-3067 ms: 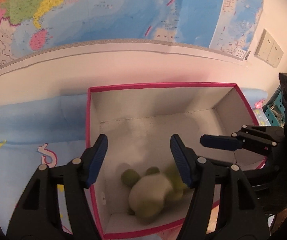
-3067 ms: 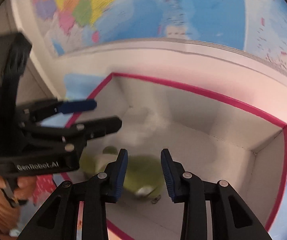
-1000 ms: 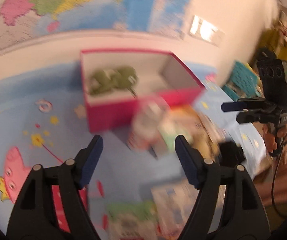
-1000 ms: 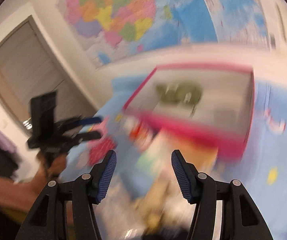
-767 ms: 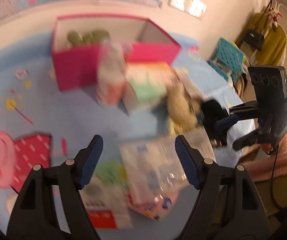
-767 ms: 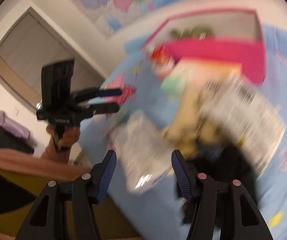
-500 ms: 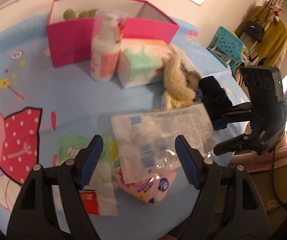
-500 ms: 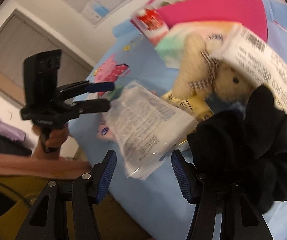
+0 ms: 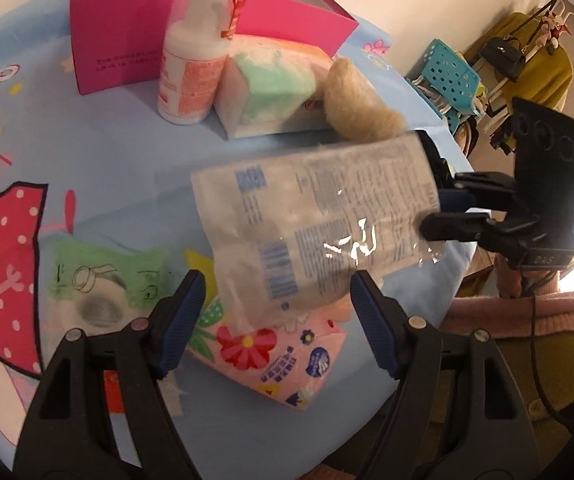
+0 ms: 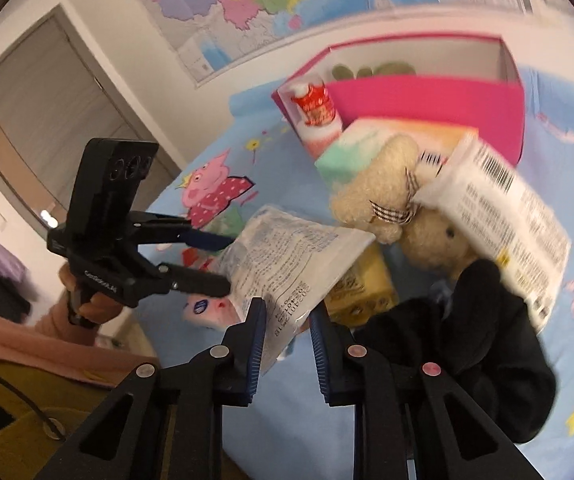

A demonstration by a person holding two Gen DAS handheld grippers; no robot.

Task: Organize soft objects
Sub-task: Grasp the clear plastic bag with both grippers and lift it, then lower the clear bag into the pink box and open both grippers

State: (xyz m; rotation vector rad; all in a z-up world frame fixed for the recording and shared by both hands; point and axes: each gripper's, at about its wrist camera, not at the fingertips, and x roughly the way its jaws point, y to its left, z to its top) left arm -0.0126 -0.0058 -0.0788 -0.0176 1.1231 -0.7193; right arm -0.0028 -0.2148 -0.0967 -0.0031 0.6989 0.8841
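Note:
A clear plastic pack (image 9: pixel 315 232) (image 10: pixel 287 256) printed with text hangs tilted above the blue table. My right gripper (image 10: pixel 287 344) (image 9: pixel 439 212) has the pack's corner between its jaws, which are closing on it. Just before the pack's near end, my left gripper (image 9: pixel 281 320) (image 10: pixel 225 264) stands open and holds nothing. Under the pack lie a pink flowered tissue pack (image 9: pixel 271 356) and a yellow pack (image 10: pixel 363 284). A beige teddy bear (image 10: pixel 407 216) (image 9: pixel 359 108) and a black cloth (image 10: pixel 467 340) lie beside them. The pink box (image 9: pixel 127 40) (image 10: pixel 427 108) at the back holds a green plush (image 10: pixel 367 70).
A white lotion bottle (image 9: pixel 191 68) and a pastel tissue pack (image 9: pixel 271 84) stand in front of the box. A white barcoded pack (image 10: pixel 507 208) rests on the bear. A green pack (image 9: pixel 99 280) lies at the near left. A teal basket (image 9: pixel 447 76) stands beyond the table.
Both grippers drew back from the pink box and sank toward the pile at the table's near edge. The right jaws narrowed onto the clear pack's corner, and that end has risen.

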